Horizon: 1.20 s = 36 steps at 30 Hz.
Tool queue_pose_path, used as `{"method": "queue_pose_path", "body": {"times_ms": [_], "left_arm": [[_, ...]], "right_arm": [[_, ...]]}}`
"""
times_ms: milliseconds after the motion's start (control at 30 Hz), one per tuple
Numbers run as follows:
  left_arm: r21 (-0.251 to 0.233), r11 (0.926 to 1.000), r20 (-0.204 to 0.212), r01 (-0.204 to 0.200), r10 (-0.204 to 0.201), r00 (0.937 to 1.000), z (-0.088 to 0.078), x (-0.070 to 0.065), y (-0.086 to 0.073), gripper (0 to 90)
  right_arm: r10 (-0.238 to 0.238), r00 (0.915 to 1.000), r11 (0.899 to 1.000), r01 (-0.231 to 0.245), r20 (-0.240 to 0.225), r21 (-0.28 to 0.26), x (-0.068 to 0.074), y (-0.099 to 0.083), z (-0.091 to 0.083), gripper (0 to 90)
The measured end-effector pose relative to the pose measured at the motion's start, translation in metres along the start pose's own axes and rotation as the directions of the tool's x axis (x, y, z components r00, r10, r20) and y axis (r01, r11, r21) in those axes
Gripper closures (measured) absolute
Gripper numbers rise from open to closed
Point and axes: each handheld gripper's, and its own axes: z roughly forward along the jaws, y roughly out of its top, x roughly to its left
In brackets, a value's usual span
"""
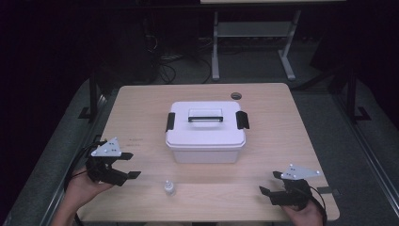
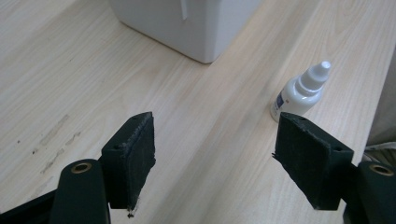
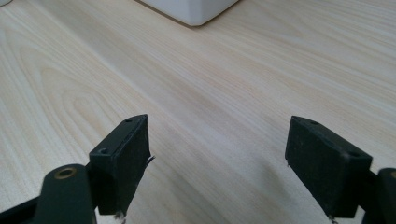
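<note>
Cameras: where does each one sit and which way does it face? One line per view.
High view: fixed above the person's side, looking forward and down on the light wooden table; both hands, left claw and right claw enter at the bottom.
Left gripper view: rides the left claw, open jaws facing the small white plastic dropper bottle.
Right gripper view: rides the right claw, open jaws over bare tabletop.
Shared: all three catch the white lidded plastic box.
</note>
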Motion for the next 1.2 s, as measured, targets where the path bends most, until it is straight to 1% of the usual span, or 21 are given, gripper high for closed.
{"method": "queue_pose_path", "body": {"times_ms": [167, 200, 233, 300, 333, 400, 533, 567, 600, 633, 667, 700, 733, 767, 800, 833, 867, 900, 933, 967, 1200], "left_arm": [[0.008, 0.9998, 0.012, -0.018, 0.018, 0.9998, -0.005, -0.001, 0.010, 28.0], [0.014, 0.9996, 0.012, -0.025, 0.025, 0.9996, -0.007, -0.002, 0.013, 28.0], [0.024, 0.9988, 0.016, -0.044, 0.043, 0.9989, -0.010, -0.001, 0.020, 28.1], [0.024, 0.9988, 0.017, -0.044, 0.043, 0.9989, -0.011, 0.000, 0.022, 28.1], [0.030, 0.9985, 0.026, -0.047, 0.046, 0.9986, -0.012, 0.002, 0.028, 28.0], [0.031, 0.9986, 0.030, -0.042, 0.041, 0.9987, -0.012, 0.002, 0.030, 28.0], [0.055, 0.9970, 0.037, -0.055, 0.053, 0.9979, -0.010, 0.006, 0.040, 27.8], [0.053, 0.9966, 0.045, -0.064, 0.062, 0.9971, -0.009, 0.007, 0.045, 27.9], [0.053, 0.9966, 0.045, -0.064, 0.062, 0.9971, -0.009, 0.007, 0.045, 28.0], [0.060, 0.9955, 0.048, -0.073, 0.070, 0.9964, -0.009, 0.008, 0.051, 28.2], [0.060, 0.9955, 0.048, -0.073, 0.070, 0.9964, -0.009, 0.008, 0.051, 28.2], [0.063, 0.9952, 0.056, -0.075, 0.072, 0.9959, -0.010, 0.008, 0.057, 28.3], [0.063, 0.9952, 0.056, -0.075, 0.072, 0.9959, -0.010, 0.008, 0.057, 28.4], [0.072, 0.9936, 0.057, -0.087, 0.083, 0.9950, -0.011, 0.009, 0.063, 28.8], [0.072, 0.9936, 0.057, -0.087, 0.083, 0.9950, -0.011, 0.009, 0.063, 28.9], [0.079, 0.9924, 0.056, -0.095, 0.091, 0.9943, -0.012, 0.009, 0.070, 28.8], [0.079, 0.9924, 0.056, -0.095, 0.091, 0.9943, -0.012, 0.009, 0.070, 28.8], [0.079, 0.9917, 0.057, -0.102, 0.097, 0.9936, -0.013, 0.009, 0.076, 28.8], [0.079, 0.9917, 0.057, -0.102, 0.097, 0.9936, -0.013, 0.009, 0.076, 28.8], [0.082, 0.9905, 0.061, -0.111, 0.106, 0.9925, -0.015, 0.009, 0.083, 28.8], [0.092, 0.9876, 0.065, -0.127, 0.122, 0.9904, -0.017, 0.011, 0.096, 28.9]], "right_arm": [[-0.006, 1.0000, 1.000, 0.006, 0.000, -0.002, 0.002, 0.000, -0.001, 21.3], [-0.006, 1.0000, 1.000, 0.006, -0.002, -0.003, 0.002, 0.000, -0.001, 21.3], [-0.004, 1.0000, 1.000, 0.004, -0.001, -0.004, 0.002, 0.000, -0.001, 21.3], [-0.003, 1.0000, 1.000, 0.003, -0.002, -0.006, 0.002, 0.000, -0.001, 21.2], [-0.003, 1.0000, 1.000, 0.003, -0.003, -0.008, 0.003, 0.000, -0.001, 21.2], [-0.002, 1.0000, 1.000, 0.002, -0.004, -0.008, 0.003, 0.000, -0.001, 21.2], [-0.002, 1.0000, 1.000, 0.002, -0.004, -0.003, 0.003, 0.000, 0.000, 21.2], [0.000, 1.0000, 1.000, 0.000, -0.008, -0.001, 0.002, 0.000, 0.001, 21.2], [0.000, 1.0000, 1.000, 0.000, -0.008, -0.001, 0.002, 0.000, 0.001, 21.2], [0.001, 1.0000, 1.000, -0.001, -0.009, 0.000, 0.002, 0.001, 0.002, 21.2], [0.001, 1.0000, 1.000, -0.001, -0.009, 0.000, 0.002, 0.001, 0.002, 21.2], [0.000, 0.9999, 1.000, 0.000, -0.014, 0.001, 0.002, 0.001, 0.003, 21.1], [0.000, 0.9999, 1.000, 0.000, -0.014, 0.001, 0.002, 0.001, 0.003, 21.1], [-0.003, 0.9999, 1.000, 0.003, -0.015, 0.004, 0.002, 0.002, 0.004, 21.1], [-0.003, 0.9999, 1.000, 0.003, -0.015, 0.004, 0.002, 0.002, 0.004, 21.1], [-0.003, 0.9998, 1.000, 0.003, -0.020, 0.002, 0.003, 0.002, 0.004, 21.1], [-0.003, 0.9998, 1.000, 0.003, -0.020, 0.002, 0.003, 0.002, 0.004, 21.1], [-0.006, 0.9998, 1.000, 0.006, -0.021, -0.001, 0.003, 0.003, 0.004, 21.1], [-0.006, 0.9998, 1.000, 0.006, -0.021, -0.001, 0.003, 0.003, 0.004, 21.1], [-0.008, 0.9997, 1.000, 0.007, -0.024, -0.002, 0.002, 0.003, 0.005, 21.1], [-0.012, 0.9997, 1.000, 0.012, -0.024, 0.002, 0.003, 0.005, 0.007, 21.1]]}}
